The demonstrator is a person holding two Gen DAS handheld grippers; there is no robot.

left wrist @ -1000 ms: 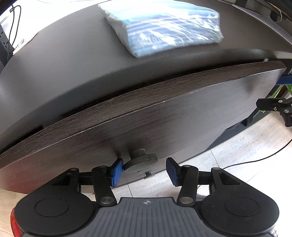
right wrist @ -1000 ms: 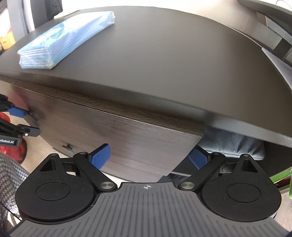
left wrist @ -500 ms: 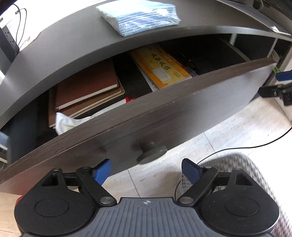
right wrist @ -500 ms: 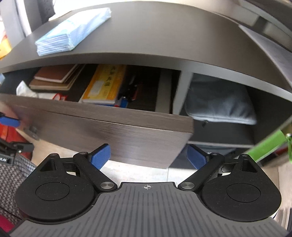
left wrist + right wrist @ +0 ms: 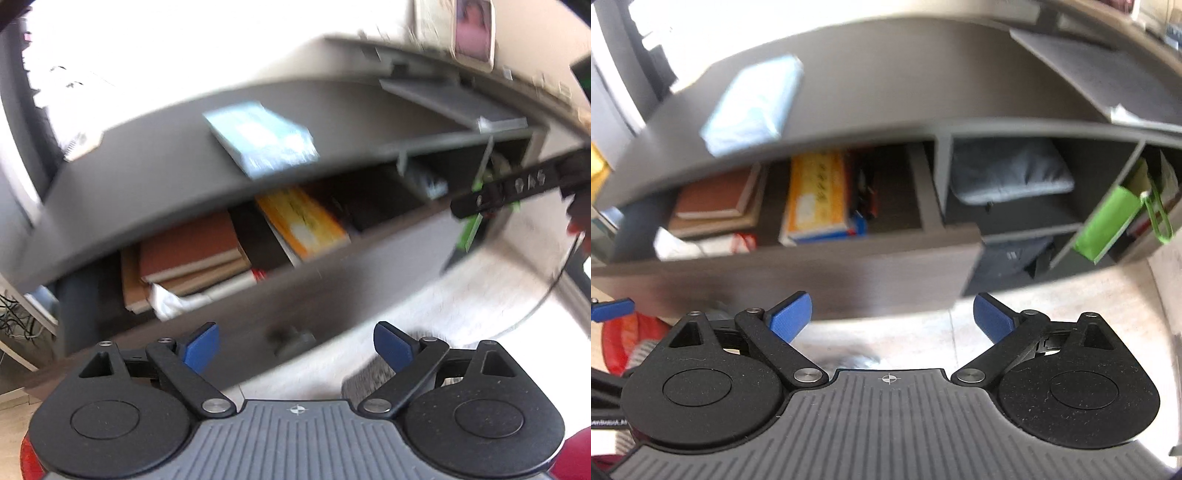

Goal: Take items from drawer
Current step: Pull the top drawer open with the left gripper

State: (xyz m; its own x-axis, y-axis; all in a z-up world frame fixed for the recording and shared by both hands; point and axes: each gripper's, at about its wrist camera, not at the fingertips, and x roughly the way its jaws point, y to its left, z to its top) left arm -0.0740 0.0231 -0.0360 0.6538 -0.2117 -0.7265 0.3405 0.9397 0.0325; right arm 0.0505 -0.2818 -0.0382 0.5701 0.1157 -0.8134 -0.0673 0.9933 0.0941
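Observation:
The dark wood drawer [image 5: 229, 314] [image 5: 775, 273] under the desk stands pulled out. Inside lie brown notebooks [image 5: 192, 254] [image 5: 713, 197], a yellow-orange book [image 5: 303, 219] [image 5: 816, 194], a crumpled white cloth [image 5: 170, 302] [image 5: 676, 245] and pens [image 5: 864, 192]. My left gripper [image 5: 295, 345] is open and empty, just in front of the drawer's round knob [image 5: 291, 341]. My right gripper [image 5: 892, 317] is open and empty, in front of the drawer's right end. Both views are blurred.
A blue tissue pack [image 5: 262, 138] [image 5: 753, 103] lies on the desk top [image 5: 147, 173]. Open shelves to the right hold a grey cushion [image 5: 1008, 173] and a green bag [image 5: 1108, 221]. The right gripper's arm [image 5: 517, 188] shows at the left view's right edge.
The drawer went from shut to pulled out. My left gripper let go of the knob and opened wide. Both grippers drew back and tilted up.

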